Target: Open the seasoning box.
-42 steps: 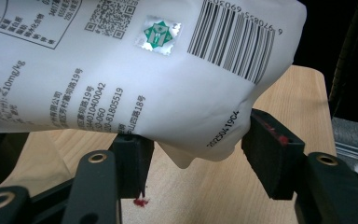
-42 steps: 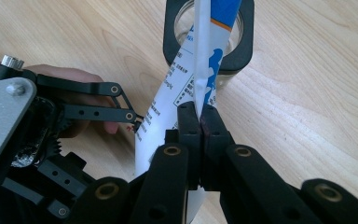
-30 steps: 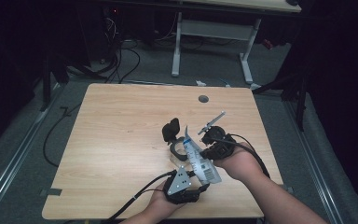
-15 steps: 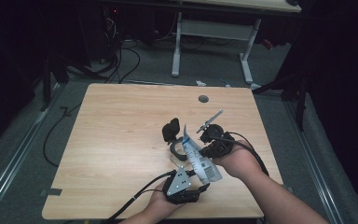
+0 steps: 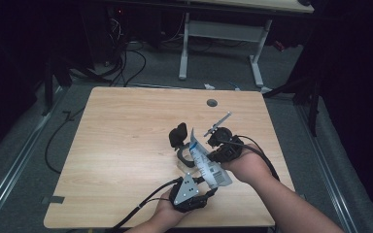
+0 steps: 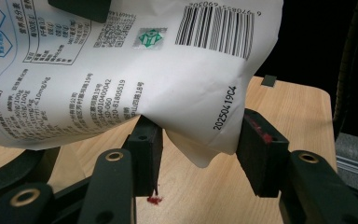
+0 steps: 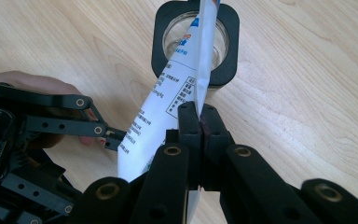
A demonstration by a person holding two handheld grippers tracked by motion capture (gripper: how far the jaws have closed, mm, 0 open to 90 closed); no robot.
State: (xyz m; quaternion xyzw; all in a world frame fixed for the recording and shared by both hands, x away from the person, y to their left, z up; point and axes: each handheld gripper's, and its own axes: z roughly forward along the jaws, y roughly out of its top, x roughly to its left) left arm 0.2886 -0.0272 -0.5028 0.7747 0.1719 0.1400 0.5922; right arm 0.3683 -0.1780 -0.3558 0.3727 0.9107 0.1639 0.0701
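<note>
Barely any motion since a second ago: packet (image 5: 205, 161) tilted slightly more upright, hands about where they were. Right tongs (image 7: 199, 116) clamped shut on the white printed packet's edge, hand (image 5: 246, 165) at the table's (image 5: 126, 126) near-right area. Left tongs (image 6: 196, 144) spread apart, packet's lower corner hanging between the pads, not pinched. Right gripper view shows the packet's top over a black-framed glass jar (image 7: 196, 42). Left gripper view shows barcode and date print.

White pouch (image 6: 135, 70) with blue and black print, black barcode, green square mark, black-framed clear jar (image 7: 196, 42), pale woodgrain table (image 5: 126, 131), black grippers, red-smeared left pad (image 6: 261, 135).
</note>
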